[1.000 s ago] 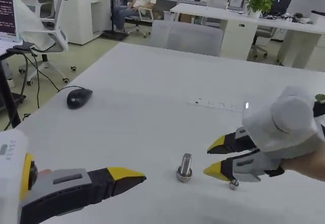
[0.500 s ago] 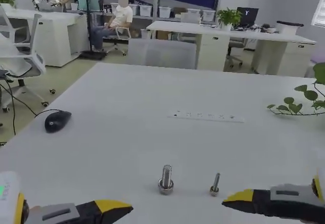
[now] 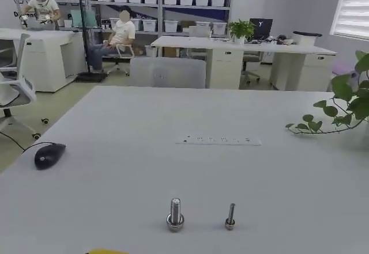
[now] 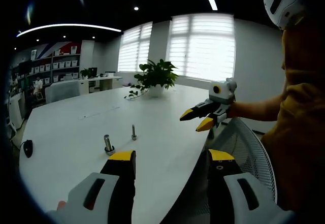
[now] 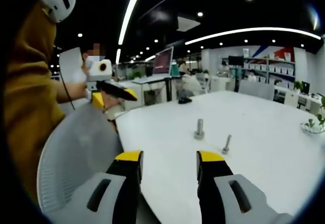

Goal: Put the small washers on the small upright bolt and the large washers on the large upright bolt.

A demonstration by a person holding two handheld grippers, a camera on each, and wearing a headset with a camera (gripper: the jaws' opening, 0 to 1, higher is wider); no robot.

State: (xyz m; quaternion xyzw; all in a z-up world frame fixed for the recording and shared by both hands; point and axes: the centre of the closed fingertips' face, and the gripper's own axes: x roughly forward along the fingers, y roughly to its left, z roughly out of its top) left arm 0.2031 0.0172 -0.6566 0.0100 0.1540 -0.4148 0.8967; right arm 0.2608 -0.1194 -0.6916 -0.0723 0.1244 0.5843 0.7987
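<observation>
- Left claw (image 4: 172,159) is released, its jaws wide apart with nothing between them, and it points across the near edge of the bench (image 4: 66,127).
- Right claw (image 5: 168,159) is spread and empty too. From the left gripper view I see it off the bench's edge, above a mesh chair back (image 4: 244,148).
- Large bolt (image 3: 175,212) stands upright near the bench's front. The small bolt (image 3: 230,215) stands upright to its right, apart from it, and both are well clear of either claw.
- I see something ringed at the large bolt's foot, but I cannot tell whether it is washers.
- Mouse (image 3: 49,154) lies far left, a power strip (image 3: 219,141) mid-bench, and a plant (image 3: 346,101) at the right.
</observation>
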